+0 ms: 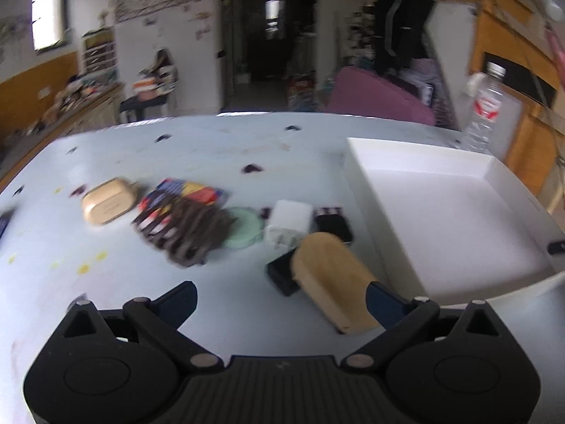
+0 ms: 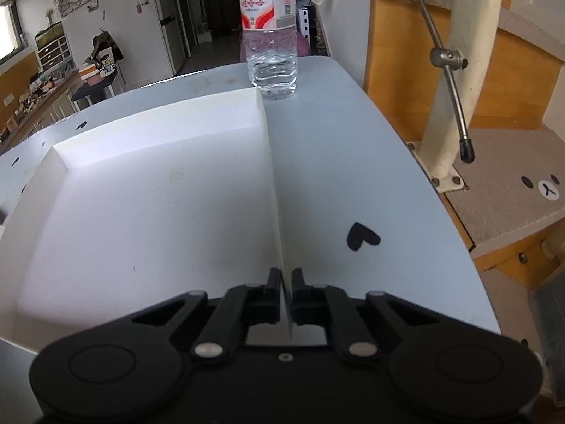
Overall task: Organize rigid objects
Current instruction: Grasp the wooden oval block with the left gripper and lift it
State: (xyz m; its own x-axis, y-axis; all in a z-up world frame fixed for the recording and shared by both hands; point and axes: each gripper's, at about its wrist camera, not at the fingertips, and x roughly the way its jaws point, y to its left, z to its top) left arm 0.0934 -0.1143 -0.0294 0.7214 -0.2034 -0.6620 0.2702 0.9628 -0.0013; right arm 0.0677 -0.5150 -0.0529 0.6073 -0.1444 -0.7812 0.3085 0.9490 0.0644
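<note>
Pale-blue table point(image 1: 212, 148) carries the workspace. Nearest, the left gripper point(image 1: 282, 300) hovers with fingers wide apart, empty; the wooden brush point(image 1: 332, 279) lies just ahead, long axis running near-right to far-left, partly on a black device point(image 1: 280, 275). Risk: closing off-centre could skid it. The right gripper point(image 2: 286, 282) is clamped on the white tray point(image 2: 279, 190) wall; a tug could tip the bottle point(image 2: 270, 31) beyond.

- One white tray point(image 1: 441, 212), at three o'clock on the table
- One water bottle point(image 2: 270, 31), at twelve o'clock from the tray
- One wooden brush point(image 1: 332, 279)
- One tan case point(image 1: 107, 205)
- One white charger point(image 1: 291, 221)
- One green round lid point(image 1: 245, 229)
- Two dark flat devices, one point(image 1: 333, 222) behind the brush, one point(image 1: 280, 275) under it
</note>
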